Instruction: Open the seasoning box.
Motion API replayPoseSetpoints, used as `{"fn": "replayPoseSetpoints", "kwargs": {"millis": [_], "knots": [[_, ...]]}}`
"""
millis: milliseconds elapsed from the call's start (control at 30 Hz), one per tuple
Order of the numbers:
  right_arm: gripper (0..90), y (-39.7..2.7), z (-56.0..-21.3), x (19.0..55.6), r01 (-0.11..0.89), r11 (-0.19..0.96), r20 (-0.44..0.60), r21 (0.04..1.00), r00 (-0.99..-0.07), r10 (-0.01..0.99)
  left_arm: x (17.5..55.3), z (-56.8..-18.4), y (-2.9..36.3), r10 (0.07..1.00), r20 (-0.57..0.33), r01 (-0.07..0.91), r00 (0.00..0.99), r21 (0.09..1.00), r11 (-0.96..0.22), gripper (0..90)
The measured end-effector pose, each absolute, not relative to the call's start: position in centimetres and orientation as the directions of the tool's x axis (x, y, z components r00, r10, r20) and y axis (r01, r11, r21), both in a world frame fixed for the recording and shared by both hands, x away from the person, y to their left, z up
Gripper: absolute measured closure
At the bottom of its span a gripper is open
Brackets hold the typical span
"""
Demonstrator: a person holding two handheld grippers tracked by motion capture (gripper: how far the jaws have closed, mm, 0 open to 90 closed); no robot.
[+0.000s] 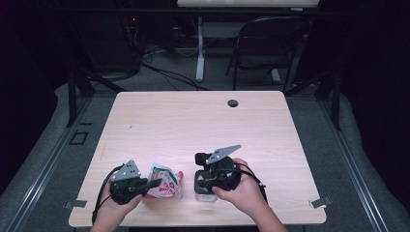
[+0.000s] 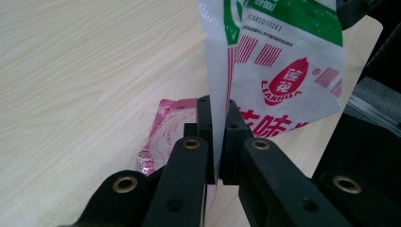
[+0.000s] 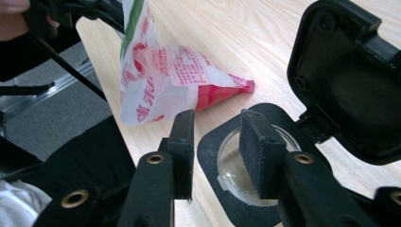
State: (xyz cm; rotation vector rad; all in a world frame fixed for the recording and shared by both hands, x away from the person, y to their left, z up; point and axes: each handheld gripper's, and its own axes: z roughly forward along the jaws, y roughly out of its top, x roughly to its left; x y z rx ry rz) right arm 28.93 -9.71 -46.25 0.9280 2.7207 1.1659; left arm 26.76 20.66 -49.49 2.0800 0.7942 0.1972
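- High view: near the front edge of the desk (image 1: 193, 116), a person works two handheld tools. The left gripper (image 1: 153, 182) pinches a red, white and green packet (image 1: 167, 181) and holds it up off the wood, apparently to keep its mouth ready for pouring. Just to its right, the right gripper (image 1: 203, 180) reaches down at a clear jar (image 1: 205, 192) with a black hinged lid (image 1: 202, 158) swung open, seemingly to steady it.
- Left gripper view: the fingers (image 2: 204, 125) are clenched on a thin edge of the packet (image 2: 288, 61), the film trapped flat between the pads. The printed face rises above them; a crumpled pink corner lies on the desk (image 2: 94, 71) below.
- Right gripper view: the fingers (image 3: 257, 146) stand partly apart, one over the jar's (image 3: 231, 165) open mouth, the other outside its black collar, straddling the rim. Whether the pads press on it cannot be told. The lid (image 3: 345, 80) stands tipped back; the packet (image 3: 179, 80) hangs beyond, toward the desk's (image 3: 246, 38) near edge.
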Motion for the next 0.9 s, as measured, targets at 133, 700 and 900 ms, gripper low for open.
{"fn": "replayPoseSetpoints", "kwargs": {"millis": [133, 700, 900], "knots": [[66.9, -9.5, -46.3, 29.1, 0.496, 0.539, 0.169, 0.680, -0.822, 0.543, 26.9, -49.6, 20.6, 0.598, -0.149, 0.461, 0.788, 0.786, -0.412, 90.0], [70.9, -7.2, -45.1, 28.3, 0.463, 0.589, 0.198, 0.662, -0.866, 0.459, 26.6, -49.7, 20.3, 0.589, -0.153, 0.458, 0.794, 0.786, -0.414, 90.0], [69.4, -6.5, -44.8, 27.7, 0.447, 0.600, 0.208, 0.663, -0.880, 0.427, 26.4, -49.7, 19.9, 0.594, -0.141, 0.456, 0.792, 0.783, -0.422, 90.0]]}}
